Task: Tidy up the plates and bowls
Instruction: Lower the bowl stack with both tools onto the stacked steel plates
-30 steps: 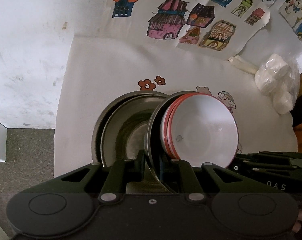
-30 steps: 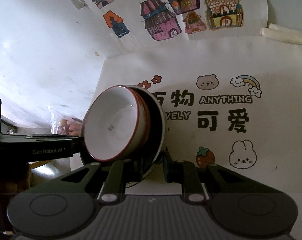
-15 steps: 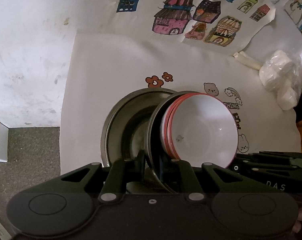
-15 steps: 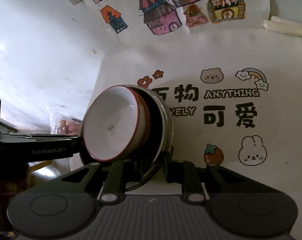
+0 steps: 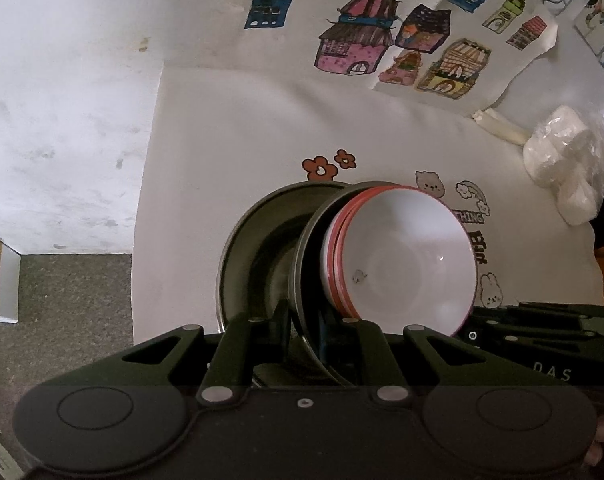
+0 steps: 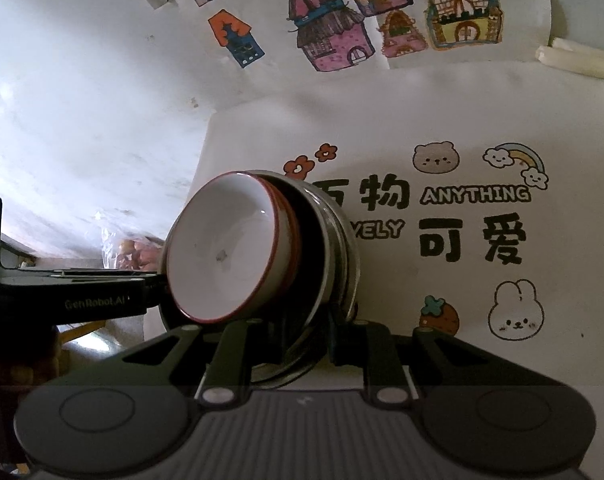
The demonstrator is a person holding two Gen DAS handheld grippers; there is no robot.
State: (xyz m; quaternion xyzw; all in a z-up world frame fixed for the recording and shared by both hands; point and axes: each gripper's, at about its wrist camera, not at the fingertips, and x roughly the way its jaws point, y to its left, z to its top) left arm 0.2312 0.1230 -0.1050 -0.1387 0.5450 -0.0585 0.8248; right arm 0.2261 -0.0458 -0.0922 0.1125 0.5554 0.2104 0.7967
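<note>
A stack of white bowls with red rims (image 5: 402,264) sits nested in a dark metal plate (image 5: 308,264), and the whole stack is tilted toward the camera. My left gripper (image 5: 304,320) is shut on that plate's near rim. A second metal plate (image 5: 254,256) shows just behind it on the left. In the right wrist view the same white bowls (image 6: 230,248) lie in the metal plates (image 6: 338,248), with my right gripper (image 6: 308,320) shut on their lower rim. Each gripper shows at the edge of the other's view: the right gripper (image 5: 542,332) and the left gripper (image 6: 82,296).
The white tablecloth (image 6: 482,128) printed with cartoon animals and lettering lies under the stack. House drawings (image 5: 362,40) hang on the wall behind. A clear bag of white things (image 5: 566,160) sits at the far right, and a bag of food (image 6: 134,248) at the left. Grey floor (image 5: 62,300) lies beyond the table's left edge.
The tablecloth pattern has slid a little to the right behind the stack in both views. Both grips on the plates are unchanged.
</note>
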